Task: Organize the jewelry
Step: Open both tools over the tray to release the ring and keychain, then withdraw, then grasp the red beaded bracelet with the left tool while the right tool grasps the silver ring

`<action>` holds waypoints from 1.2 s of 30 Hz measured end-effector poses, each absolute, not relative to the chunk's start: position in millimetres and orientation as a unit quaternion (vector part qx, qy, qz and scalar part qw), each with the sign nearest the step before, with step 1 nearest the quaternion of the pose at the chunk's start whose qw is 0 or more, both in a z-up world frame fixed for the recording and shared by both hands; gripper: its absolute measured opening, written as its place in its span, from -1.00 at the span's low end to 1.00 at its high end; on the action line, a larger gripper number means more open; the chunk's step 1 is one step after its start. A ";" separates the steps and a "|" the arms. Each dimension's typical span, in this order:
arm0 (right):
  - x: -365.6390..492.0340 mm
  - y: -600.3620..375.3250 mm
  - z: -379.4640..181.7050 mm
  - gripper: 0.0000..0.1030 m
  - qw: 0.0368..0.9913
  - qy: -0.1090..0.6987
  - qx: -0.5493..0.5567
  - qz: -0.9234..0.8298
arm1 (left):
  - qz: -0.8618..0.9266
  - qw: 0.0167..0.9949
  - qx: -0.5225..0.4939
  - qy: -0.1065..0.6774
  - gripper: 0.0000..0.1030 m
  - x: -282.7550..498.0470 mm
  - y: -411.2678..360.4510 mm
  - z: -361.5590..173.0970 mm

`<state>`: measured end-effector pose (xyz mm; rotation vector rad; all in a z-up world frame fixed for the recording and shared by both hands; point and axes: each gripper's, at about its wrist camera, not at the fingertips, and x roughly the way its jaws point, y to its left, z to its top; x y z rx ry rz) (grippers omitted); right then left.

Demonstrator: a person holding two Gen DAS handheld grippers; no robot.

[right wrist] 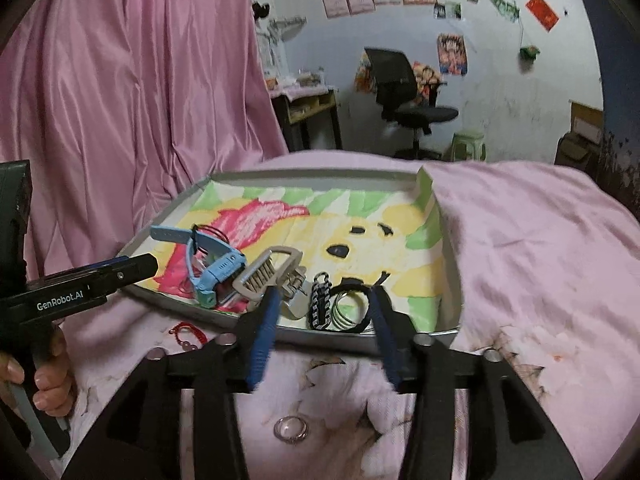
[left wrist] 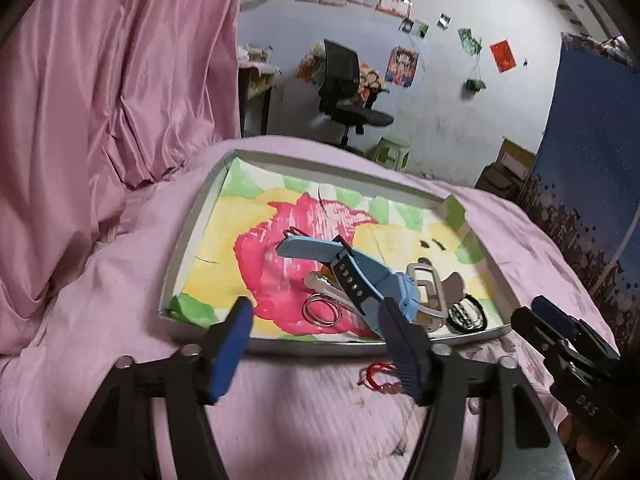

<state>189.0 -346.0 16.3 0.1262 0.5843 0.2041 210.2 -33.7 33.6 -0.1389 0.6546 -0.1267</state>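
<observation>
1. Gathering jewelry into the tray (left wrist: 192, 240), set on the pink bed (left wrist: 300, 420), looks like the plan: the blue watch (left wrist: 360, 272), the pale watch (right wrist: 264, 276), the braided bracelet (right wrist: 320, 304) and the wire bangles (left wrist: 320, 311) already lie inside.
2. Left gripper (left wrist: 316, 344) hovers at the tray's near rim, jaws wide apart, holding nothing.
3. Right gripper (right wrist: 324, 332) is likewise spread and empty.
4. Still outside on the bed: the red bracelet (left wrist: 378, 376) and a ring (right wrist: 291, 429), probably next.
</observation>
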 end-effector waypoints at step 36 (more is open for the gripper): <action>69.2 -350.4 46.6 0.98 0.989 0.137 0.019 0.048 | -0.056 0.984 -0.010 0.169 1.00 91.1 -30.1 45.2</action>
